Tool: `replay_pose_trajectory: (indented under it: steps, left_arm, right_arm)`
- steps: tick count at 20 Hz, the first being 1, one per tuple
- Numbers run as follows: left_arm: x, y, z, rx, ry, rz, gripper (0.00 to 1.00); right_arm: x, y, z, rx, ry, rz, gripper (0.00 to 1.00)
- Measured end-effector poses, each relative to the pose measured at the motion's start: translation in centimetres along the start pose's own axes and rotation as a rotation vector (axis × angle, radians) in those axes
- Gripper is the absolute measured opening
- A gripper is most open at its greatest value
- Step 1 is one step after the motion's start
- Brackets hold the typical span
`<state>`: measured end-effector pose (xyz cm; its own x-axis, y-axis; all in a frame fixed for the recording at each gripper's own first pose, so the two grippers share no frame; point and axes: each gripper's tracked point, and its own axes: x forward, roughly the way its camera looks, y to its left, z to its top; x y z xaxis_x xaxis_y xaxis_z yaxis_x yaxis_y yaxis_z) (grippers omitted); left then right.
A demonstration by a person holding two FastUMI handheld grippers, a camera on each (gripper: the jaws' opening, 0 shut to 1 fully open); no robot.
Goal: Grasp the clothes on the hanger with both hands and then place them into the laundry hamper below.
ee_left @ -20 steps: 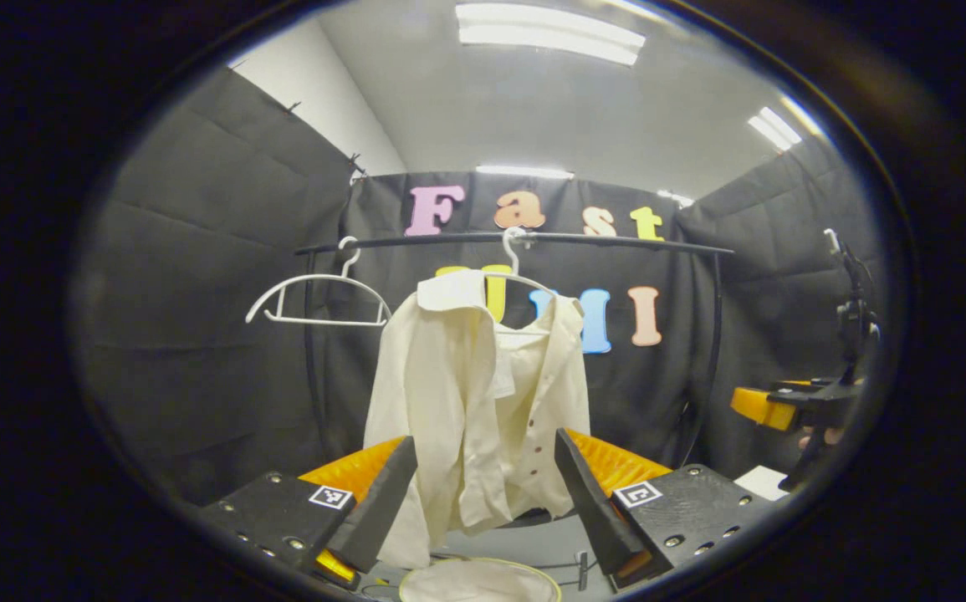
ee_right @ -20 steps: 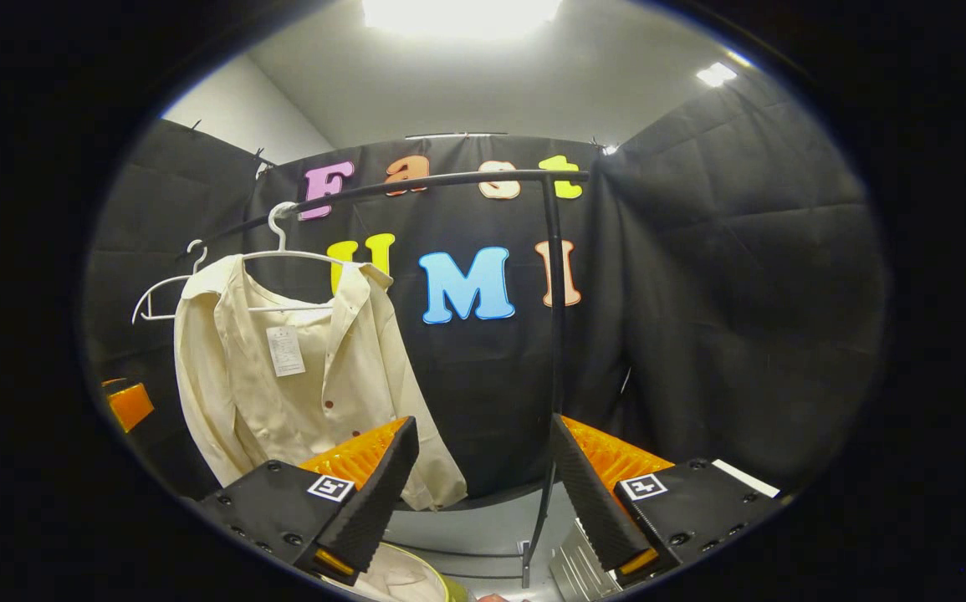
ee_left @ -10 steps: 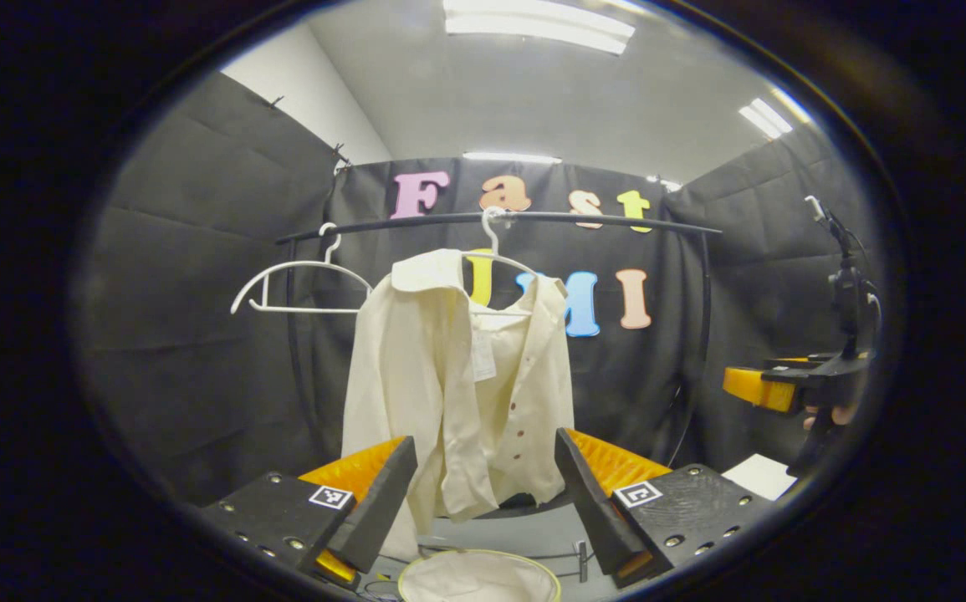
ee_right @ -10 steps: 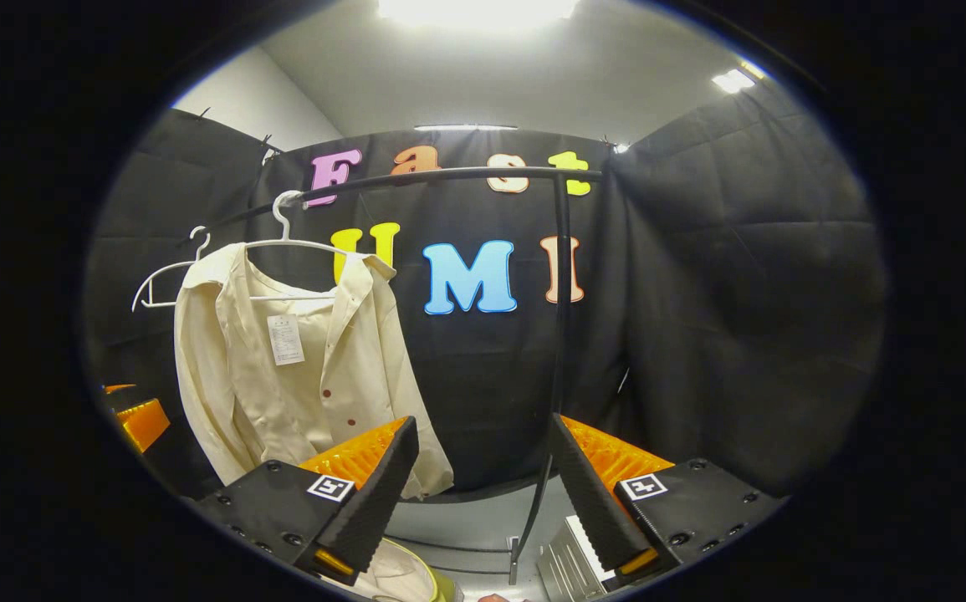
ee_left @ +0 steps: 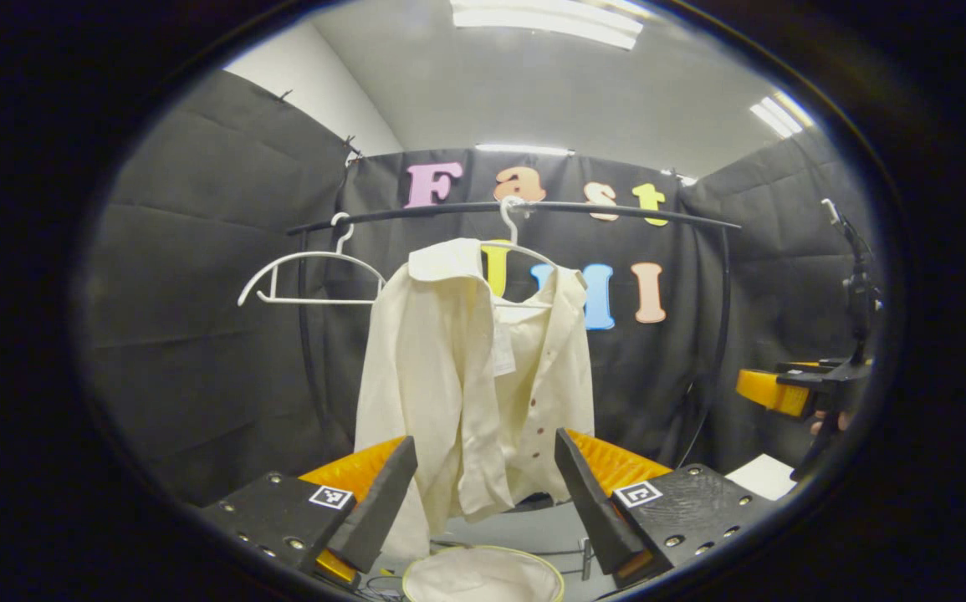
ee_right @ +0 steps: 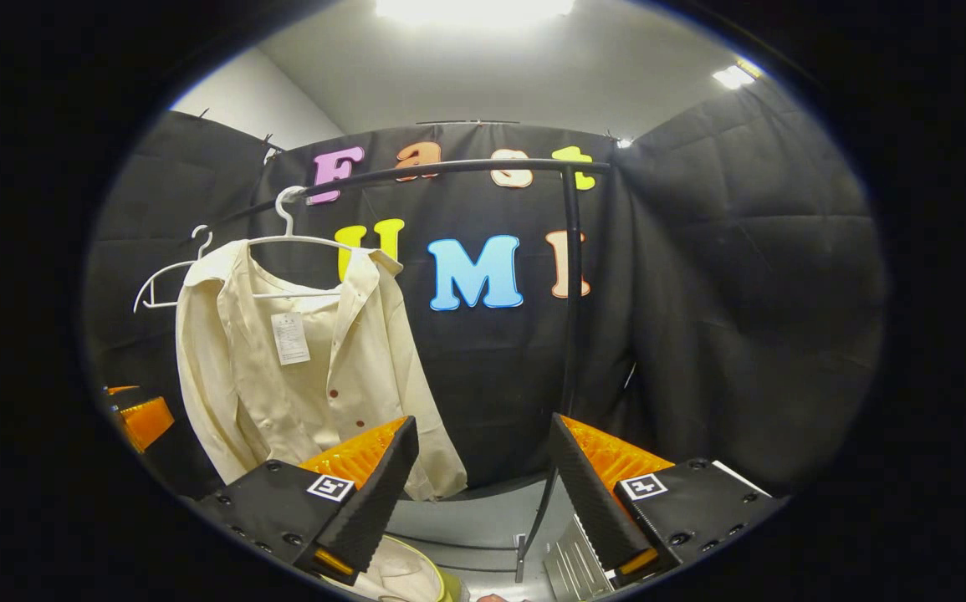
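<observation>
In the left gripper view, the left gripper (ee_left: 483,493) has its fingers spread wide, holding nothing. The cream shirt (ee_left: 470,376) hangs on a white hanger (ee_left: 516,247) at 12 o'clock, the laundry hamper (ee_left: 483,577) below at 6 o'clock, the right gripper (ee_left: 792,391) at 3 o'clock.

In the right gripper view, the right gripper (ee_right: 483,489) is likewise released and empty; the shirt (ee_right: 299,368) hangs at 10 o'clock, the hamper (ee_right: 403,577) at 6 o'clock.

Nothing is grasped yet; approach, grasp and drop all remain.

rail (ee_left: 616,211) | 2 hangers, shirt (ee_left: 466,385) on one | floor (ee_right: 483,527): hamper (ee_left: 483,575)
</observation>
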<state>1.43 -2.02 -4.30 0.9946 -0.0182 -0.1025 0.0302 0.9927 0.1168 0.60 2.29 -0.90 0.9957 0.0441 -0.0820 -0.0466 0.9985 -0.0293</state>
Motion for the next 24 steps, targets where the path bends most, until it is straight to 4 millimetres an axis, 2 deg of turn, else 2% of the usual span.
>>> replay_pose_trajectory:
  steps: [3, 7, 10, 12, 13, 14, 16, 19, 20, 24]
  left_arm:
    - [1.1, 0.3, 0.4, -0.008, 0.003, 0.012, 0.97]
    - [5.0, 0.6, 1.9, -0.007, -0.009, 0.055, 0.97]
    - [8.3, 0.6, 2.8, -0.055, -0.001, 0.096, 0.98]
    - [10.2, 0.8, 4.0, -0.084, -0.013, 0.120, 0.98]
    - [11.2, 0.7, 4.7, -0.083, -0.022, 0.130, 0.97]
    - [12.2, 0.6, 5.2, -0.075, -0.029, 0.138, 0.98]
    - [14.5, 0.6, 5.7, -0.052, -0.027, 0.159, 0.98]
    - [18.0, 0.5, 5.8, -0.038, -0.018, 0.204, 0.97]
    - [19.1, 0.5, 5.8, -0.037, -0.015, 0.218, 0.96]
    - [22.6, 0.7, 5.0, -0.091, 0.008, 0.276, 0.98]
  right_arm:
    - [0.5, 0.6, -0.5, -0.009, 0.014, 0.019, 0.99]
    - [2.4, 1.6, -1.5, 0.009, 0.039, 0.050, 0.99]
    - [5.2, 2.6, -2.1, 0.004, 0.059, 0.093, 0.99]
    - [7.2, 2.8, -1.5, 0.018, 0.057, 0.118, 0.99]
    - [8.1, 3.1, -1.4, 0.028, 0.053, 0.133, 0.96]
    - [9.2, 3.5, -1.1, 0.038, 0.056, 0.154, 0.99]
    - [11.2, 5.1, -1.0, 0.062, 0.075, 0.210, 0.98]
    - [13.4, 6.5, -0.7, 0.056, 0.069, 0.289, 0.98]
    - [14.2, 7.0, -0.4, 0.046, 0.060, 0.310, 0.93]
    - [16.9, 9.0, 0.0, 0.025, 0.046, 0.391, 0.93]
